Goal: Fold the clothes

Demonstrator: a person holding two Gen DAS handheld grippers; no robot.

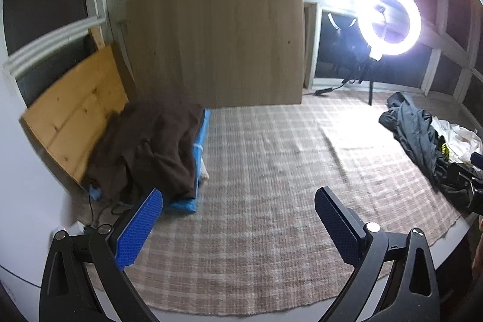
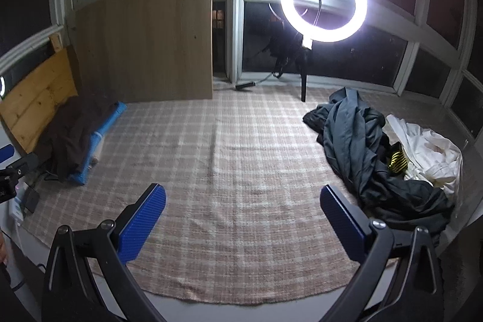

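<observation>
Left wrist view: left hand-held gripper [image 1: 238, 201] hangs above the near part of a pink-and-white plaid rug [image 1: 271, 171], its 2 blue-padded fingers [image 1: 142, 225] spread wide with nothing between them. Released.

Right wrist view: right hand-held gripper [image 2: 241, 201] likewise above the near part of the rug [image 2: 226, 156], jaws wide apart, empty. Released. Rug middle is bare; a faint crease runs from near to far along its centre.

Clothes pile sits on the right edge of the rug, just beside the right finger of the right hand-held gripper but not touching it:
- dark grey-green garment [image 2: 356, 141], crumpled, largest item, nearest the rug centre
- white garment [image 2: 431, 153], bunched at the far-right side of the pile
- small black-and-yellow striped piece [image 2: 397, 160] wedged between the 2

In the left wrist view the same pile [image 1: 419, 138] shows at the right edge, partly cut off.

Left edge of the rug: brown cloth [image 1: 151, 147] draped over a blue-wrapped block [image 1: 200, 141]. Behind it, a pine board [image 1: 78, 113] leans on the wall.

Far edge: a tall pale wood panel [image 1: 214, 44] stands upright. To its right, a lit ring light [image 2: 323, 0] on a dark stand, with dark windows behind.
</observation>
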